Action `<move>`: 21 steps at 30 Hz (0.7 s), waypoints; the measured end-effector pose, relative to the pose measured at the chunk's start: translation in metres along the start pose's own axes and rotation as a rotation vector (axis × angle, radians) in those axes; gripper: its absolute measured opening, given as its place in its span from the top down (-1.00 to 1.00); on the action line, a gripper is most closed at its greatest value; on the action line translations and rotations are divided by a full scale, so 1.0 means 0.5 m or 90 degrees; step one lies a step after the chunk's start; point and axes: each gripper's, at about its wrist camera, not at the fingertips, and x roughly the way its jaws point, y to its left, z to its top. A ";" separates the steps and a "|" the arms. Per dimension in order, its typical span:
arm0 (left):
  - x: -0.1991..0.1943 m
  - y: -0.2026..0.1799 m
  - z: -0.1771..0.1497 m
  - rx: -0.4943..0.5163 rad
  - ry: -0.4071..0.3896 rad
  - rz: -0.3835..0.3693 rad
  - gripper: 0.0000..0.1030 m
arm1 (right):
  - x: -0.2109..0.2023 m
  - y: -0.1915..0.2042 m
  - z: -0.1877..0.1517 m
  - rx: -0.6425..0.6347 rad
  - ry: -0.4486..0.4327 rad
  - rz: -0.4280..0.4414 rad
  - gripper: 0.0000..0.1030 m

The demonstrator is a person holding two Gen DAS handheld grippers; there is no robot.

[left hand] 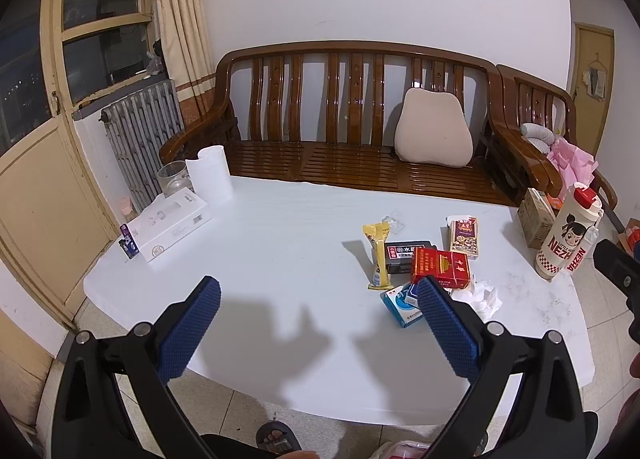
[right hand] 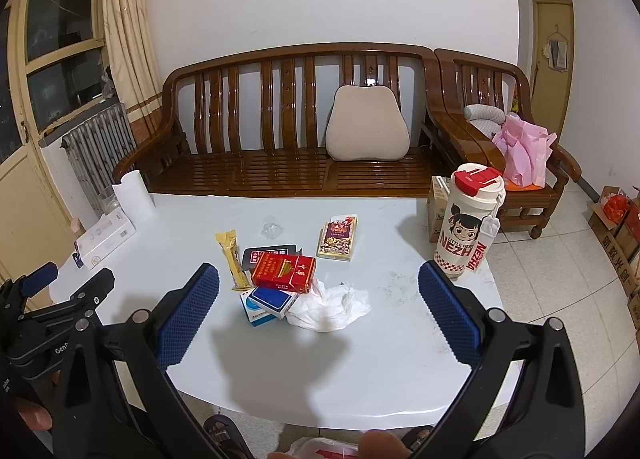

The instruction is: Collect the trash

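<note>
A heap of trash lies on the white table (right hand: 280, 359): a red cigarette pack (right hand: 285, 272), a blue box (right hand: 272, 301), a crumpled white tissue (right hand: 330, 307), a yellow wrapper (right hand: 232, 261), a black pack (right hand: 270, 253) and a snack box (right hand: 338, 239). The red pack (left hand: 440, 267) and tissue (left hand: 486, 297) also show in the left wrist view. My right gripper (right hand: 320, 279) is open above the table's near edge, in front of the heap. My left gripper (left hand: 322, 291) is open and empty, left of the heap.
A Nezha cup (right hand: 470, 221) stands at the table's right edge. A white box (left hand: 170, 229), a white jug (left hand: 212, 175) and a glass (left hand: 172, 177) sit at the far left. A wooden bench (right hand: 288, 131) stands behind the table. Cardboard boxes (right hand: 618, 231) line the floor at right.
</note>
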 end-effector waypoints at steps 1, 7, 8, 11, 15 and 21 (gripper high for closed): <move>0.000 0.001 0.000 0.000 0.000 -0.001 -0.87 | 0.001 0.000 0.000 0.000 0.001 0.001 -0.90; 0.001 0.001 -0.001 -0.001 0.000 -0.003 -0.87 | 0.000 0.003 0.002 0.001 0.002 0.002 -0.90; 0.001 0.000 -0.002 0.000 0.000 -0.002 -0.87 | 0.000 0.002 0.002 0.000 0.001 0.002 -0.90; 0.001 0.000 -0.002 -0.001 0.000 -0.002 -0.87 | 0.001 0.003 0.004 0.002 0.003 0.004 -0.90; 0.002 0.000 -0.003 -0.001 0.000 -0.003 -0.87 | 0.002 -0.001 0.004 0.002 0.004 0.005 -0.90; 0.002 0.001 -0.003 0.000 0.001 -0.005 -0.87 | 0.001 -0.005 0.002 0.004 0.001 0.004 -0.90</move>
